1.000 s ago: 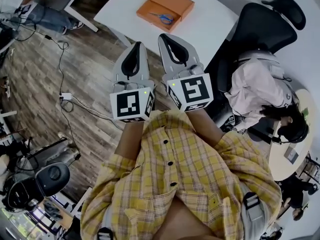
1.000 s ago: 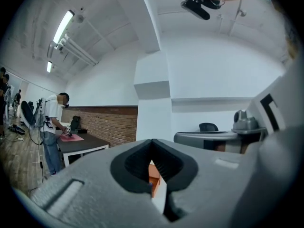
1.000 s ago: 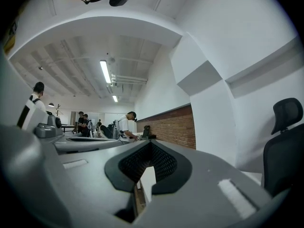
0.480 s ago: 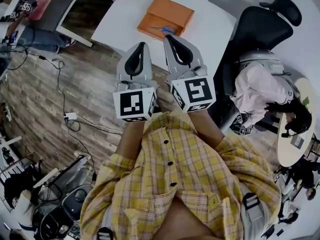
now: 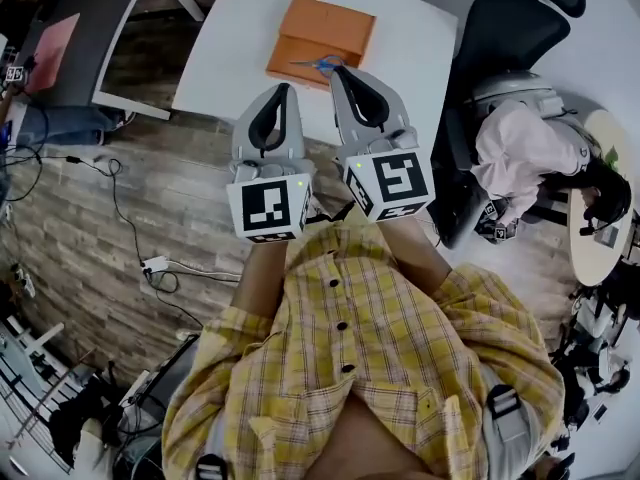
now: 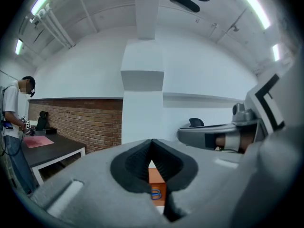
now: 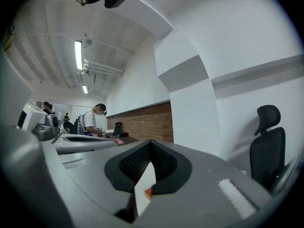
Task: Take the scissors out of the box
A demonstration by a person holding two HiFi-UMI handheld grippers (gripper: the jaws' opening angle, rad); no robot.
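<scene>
A flat orange box (image 5: 322, 30) lies on the white table (image 5: 400, 58). Scissors (image 5: 321, 65) with blue handles rest on its near part. Both grippers are held level, side by side, over the wooden floor just short of the table edge. My left gripper (image 5: 283, 89) is shut and empty. My right gripper (image 5: 338, 71) is also shut and empty, its tip in line with the scissors in the head view. Under the closed tips, the left gripper view (image 6: 152, 141) shows the orange box (image 6: 156, 178) and a blue handle (image 6: 156, 192). The right gripper view (image 7: 151, 142) shows the table edge (image 7: 145, 186).
A black office chair (image 5: 510, 28) stands right of the table. Beyond it, a person in pink (image 5: 530, 148) sits at a round table. Cables and a power strip (image 5: 155, 265) lie on the floor at left. A dark table (image 5: 85, 43) stands at far left.
Both grippers have moved forward towards the white table. The orange box and scissors now lie just ahead of the tips. Both pairs of jaws stayed shut.
</scene>
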